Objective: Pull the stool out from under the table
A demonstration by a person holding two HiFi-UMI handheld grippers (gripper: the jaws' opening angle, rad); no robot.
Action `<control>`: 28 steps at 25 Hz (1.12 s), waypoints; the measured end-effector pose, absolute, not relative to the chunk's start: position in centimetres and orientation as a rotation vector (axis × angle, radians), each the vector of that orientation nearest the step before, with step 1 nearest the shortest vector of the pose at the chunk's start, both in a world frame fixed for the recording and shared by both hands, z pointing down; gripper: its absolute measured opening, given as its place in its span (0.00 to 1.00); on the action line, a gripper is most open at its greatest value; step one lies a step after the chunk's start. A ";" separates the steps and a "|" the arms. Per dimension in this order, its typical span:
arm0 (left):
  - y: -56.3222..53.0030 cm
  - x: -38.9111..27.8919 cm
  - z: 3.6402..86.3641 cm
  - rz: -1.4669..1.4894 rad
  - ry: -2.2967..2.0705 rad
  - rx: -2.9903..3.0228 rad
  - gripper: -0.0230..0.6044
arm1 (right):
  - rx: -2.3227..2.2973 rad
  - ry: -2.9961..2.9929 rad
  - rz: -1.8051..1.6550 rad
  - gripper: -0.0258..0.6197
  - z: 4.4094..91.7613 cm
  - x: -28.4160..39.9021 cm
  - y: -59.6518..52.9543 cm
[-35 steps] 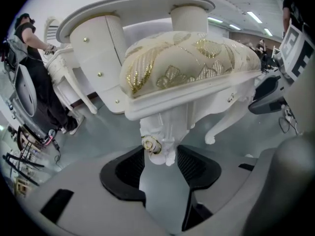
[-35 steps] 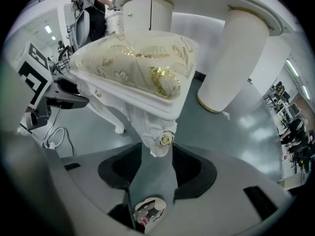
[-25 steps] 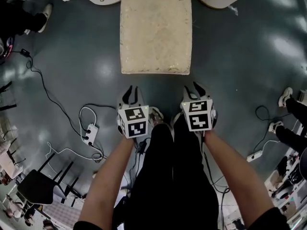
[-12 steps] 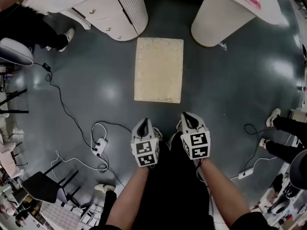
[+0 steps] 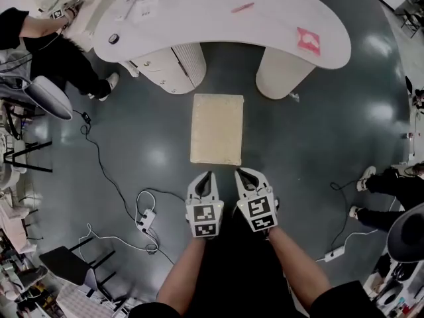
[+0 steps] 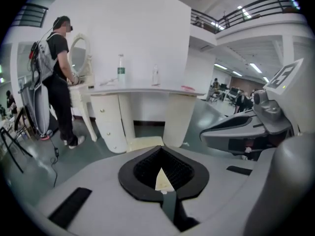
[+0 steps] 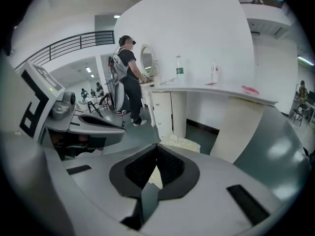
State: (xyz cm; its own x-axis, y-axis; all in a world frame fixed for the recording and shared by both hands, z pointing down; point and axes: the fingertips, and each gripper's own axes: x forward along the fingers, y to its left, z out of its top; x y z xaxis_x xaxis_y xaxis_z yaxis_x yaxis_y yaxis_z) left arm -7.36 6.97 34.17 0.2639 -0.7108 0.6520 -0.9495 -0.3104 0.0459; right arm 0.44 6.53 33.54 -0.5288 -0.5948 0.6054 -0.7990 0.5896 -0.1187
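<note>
Left gripper (image 5: 207,177): jaws closed, empty. Right gripper (image 5: 244,173): beside it, jaws closed, empty. Stool (image 5: 216,128): on floor just ahead of both, untouched, out from under table (image 5: 218,18). Power strip (image 5: 147,218): floor, left

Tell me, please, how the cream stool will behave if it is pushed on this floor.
The stool looks wide and flat-topped, so it probably will not tip or roll. The floor is glossy, so it likely slides easily.
</note>
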 end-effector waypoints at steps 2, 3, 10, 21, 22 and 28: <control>5.8 -6.7 31.0 0.716 -1.516 2.166 0.05 | 1.126 -2.340 0.476 0.05 30.7 0.7 5.5; 5.4 -6.4 29.5 0.698 -1.524 2.188 0.05 | 1.138 -2.359 0.461 0.05 29.2 0.9 5.2; 5.2 -5.9 20.0 0.640 -1.578 2.293 0.05 | 1.181 -2.473 0.297 0.05 18.8 3.0 4.0; 4.9 -7.7 8.0 0.553 -1.462 2.580 0.05 | 1.292 -2.493 0.083 0.05 8.6 4.3 5.5; 5.3 -7.9 7.1 0.524 -1.467 2.595 0.05 | 1.298 -2.495 0.065 0.05 8.1 3.9 6.1; 5.8 -8.8 4.0 0.376 -1.467 2.703 0.05 | 1.398 -2.502 0.083 0.05 6.5 1.8 6.7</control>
